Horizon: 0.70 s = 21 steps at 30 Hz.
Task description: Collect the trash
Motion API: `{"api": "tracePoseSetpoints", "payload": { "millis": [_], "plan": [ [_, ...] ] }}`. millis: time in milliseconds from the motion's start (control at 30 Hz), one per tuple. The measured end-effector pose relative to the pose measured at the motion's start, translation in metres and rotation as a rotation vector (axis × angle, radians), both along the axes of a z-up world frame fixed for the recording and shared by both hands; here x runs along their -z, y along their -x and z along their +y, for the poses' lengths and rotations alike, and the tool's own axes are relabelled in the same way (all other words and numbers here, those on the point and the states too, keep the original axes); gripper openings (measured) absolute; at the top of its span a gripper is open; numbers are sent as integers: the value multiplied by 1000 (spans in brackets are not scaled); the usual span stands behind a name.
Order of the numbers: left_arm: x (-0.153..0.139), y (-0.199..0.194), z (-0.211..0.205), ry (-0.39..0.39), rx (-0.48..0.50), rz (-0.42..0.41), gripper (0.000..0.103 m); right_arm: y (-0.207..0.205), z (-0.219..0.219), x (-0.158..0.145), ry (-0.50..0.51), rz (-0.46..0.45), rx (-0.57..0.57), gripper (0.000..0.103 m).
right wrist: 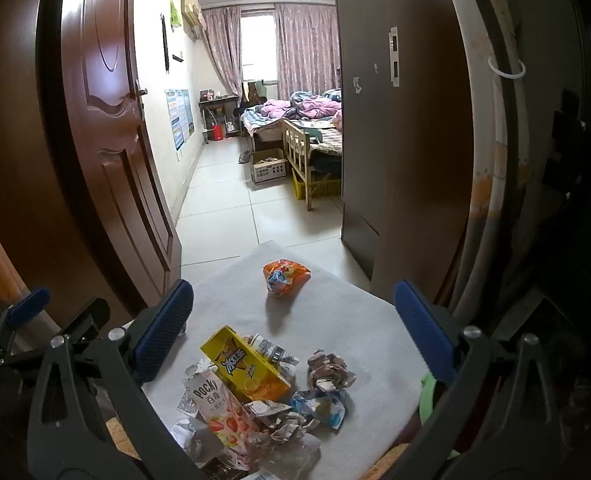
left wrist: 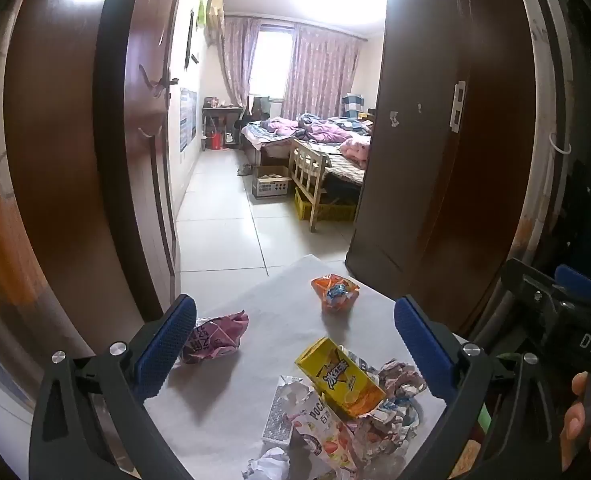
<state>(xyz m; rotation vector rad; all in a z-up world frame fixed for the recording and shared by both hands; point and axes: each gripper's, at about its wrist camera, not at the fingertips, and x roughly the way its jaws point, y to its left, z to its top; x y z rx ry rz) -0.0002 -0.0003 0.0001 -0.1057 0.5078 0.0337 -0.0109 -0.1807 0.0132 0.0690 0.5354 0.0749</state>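
Both my left gripper and my right gripper hang spread wide, nothing between their pads, above a grey-white table. Nearest me lies the trash heap: a Pocky box with its long axis running away and leftward, a yellow drink carton slanting from far left to near right, and crumpled paper wads. A purple wrapper lies off left. Farther out sits an orange snack bag. Beyond the doorway an open cardboard box stands on the floor, its contents unclear.
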Motion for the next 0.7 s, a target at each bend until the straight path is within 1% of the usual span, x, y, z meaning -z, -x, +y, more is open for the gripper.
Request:
{"api": "tracePoseSetpoints", "payload": {
  "millis": [700],
  "plan": [
    [1,0,3,1,2,11,95,-1,0,1,0,10,-4,99]
  ]
}}
